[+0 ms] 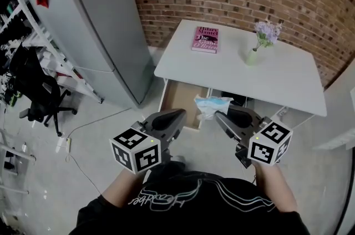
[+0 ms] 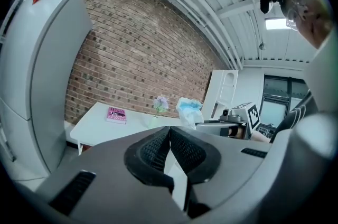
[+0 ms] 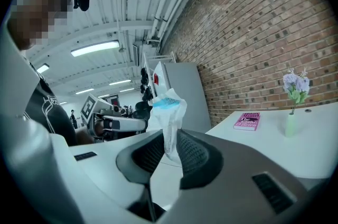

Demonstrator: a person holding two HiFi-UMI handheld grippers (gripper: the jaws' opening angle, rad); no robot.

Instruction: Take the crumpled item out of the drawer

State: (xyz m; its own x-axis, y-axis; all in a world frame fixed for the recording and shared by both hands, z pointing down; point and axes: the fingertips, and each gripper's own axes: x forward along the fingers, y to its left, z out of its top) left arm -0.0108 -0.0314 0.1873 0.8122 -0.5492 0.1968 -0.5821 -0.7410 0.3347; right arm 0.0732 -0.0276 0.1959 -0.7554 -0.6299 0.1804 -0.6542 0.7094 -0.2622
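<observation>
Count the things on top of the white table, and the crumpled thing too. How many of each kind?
Pink book: 1
Vase of purple flowers: 1
Crumpled white-and-blue item, pinched in the jaws of the right gripper: 1
Total: 3

The left gripper (image 1: 178, 113) has its jaws together at the tips, with nothing between them. The right gripper (image 1: 221, 115) has its jaws closed on the crumpled item (image 3: 168, 112), which is pinched low between the pads and stands up past the tips. Both grippers are held out ahead of the torso, side by side and apart, jaws pointing forward and slightly inward. The marker cubes (image 1: 136, 149) sit behind the jaws. Bare forearms (image 1: 119, 189) run back from them.
</observation>
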